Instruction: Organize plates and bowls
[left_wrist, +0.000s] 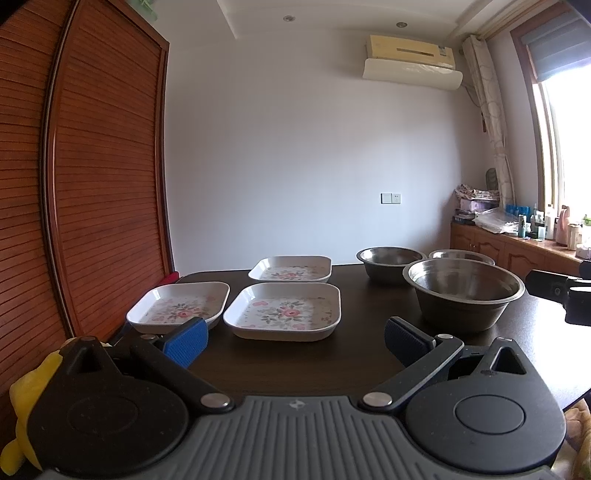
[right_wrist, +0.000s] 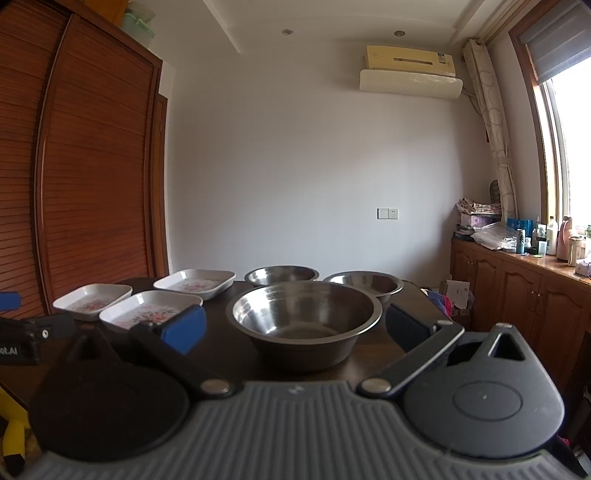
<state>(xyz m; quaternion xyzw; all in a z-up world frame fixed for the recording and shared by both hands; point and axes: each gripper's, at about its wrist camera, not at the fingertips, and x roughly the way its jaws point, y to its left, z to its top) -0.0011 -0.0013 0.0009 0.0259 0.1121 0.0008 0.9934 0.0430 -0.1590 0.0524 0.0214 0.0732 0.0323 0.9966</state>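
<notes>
Dark wooden table (left_wrist: 369, 306) | left: three white square floral plates (left_wrist: 282, 310) | right: three steel bowls (right_wrist: 303, 314), unstacked | left gripper (left_wrist: 295, 334) and right gripper (right_wrist: 295, 326): jaws apart, empty

Left hand-held gripper (left_wrist: 293, 338) and right hand-held gripper (right_wrist: 293, 328): black linkage arms, silver pivot screws, blue ribbed pads (left_wrist: 188, 341), grey ridged housing.
</notes>
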